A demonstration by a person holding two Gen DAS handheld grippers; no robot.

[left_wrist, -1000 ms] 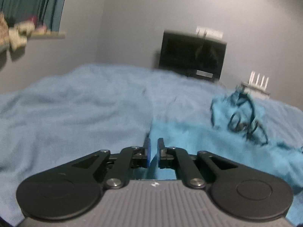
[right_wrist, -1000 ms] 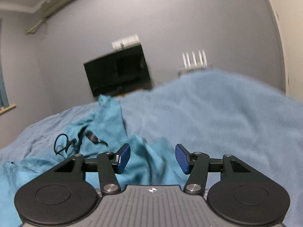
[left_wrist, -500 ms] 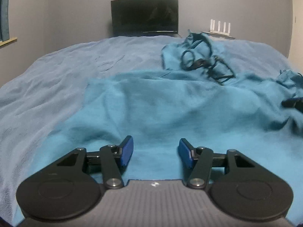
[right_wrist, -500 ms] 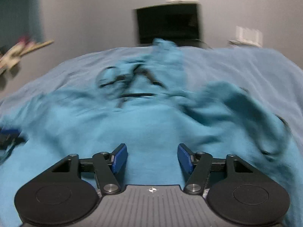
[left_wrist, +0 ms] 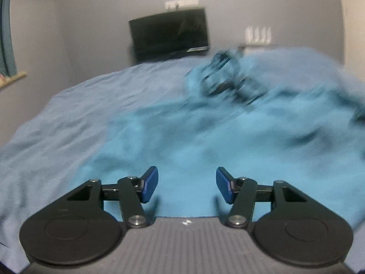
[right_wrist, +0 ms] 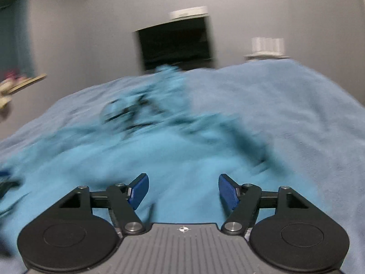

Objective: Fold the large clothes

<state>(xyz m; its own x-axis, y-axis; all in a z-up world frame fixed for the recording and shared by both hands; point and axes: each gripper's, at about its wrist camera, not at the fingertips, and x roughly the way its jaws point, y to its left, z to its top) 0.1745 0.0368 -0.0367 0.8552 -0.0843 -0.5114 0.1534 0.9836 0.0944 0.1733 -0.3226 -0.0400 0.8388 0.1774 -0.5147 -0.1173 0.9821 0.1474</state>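
My left tool (left_wrist: 187, 183) points down over the near part of the teal cloth (left_wrist: 205, 150). Its blue pads (left_wrist: 149, 183) stand apart and its jaws are opening. Nothing is pinched between them; the cloth just lies below.

My right tool (right_wrist: 183, 191) is the same. Its pads (right_wrist: 228, 193) are wide apart, the jaws are opening, and they grip nothing. The cloth (right_wrist: 136, 159) lies under it too.

The cloth is spread on the bed (left_wrist: 63, 114), which has a pale blue blanket. From the left tool I see the cloth filling the near and right side, with bare blanket to the left. From the right tool the cloth fills the near and left side, with bare blanket (right_wrist: 285, 105) to the right.

At the far end the cloth is bunched up, with dark cords (left_wrist: 228, 82) on it. This part is blurry, so I think they are strings, but I am not sure.

Far off, a dark screen (left_wrist: 168, 34) stands by the grey wall (left_wrist: 91, 22). A white thing with prongs (right_wrist: 267, 45) sits to its right.
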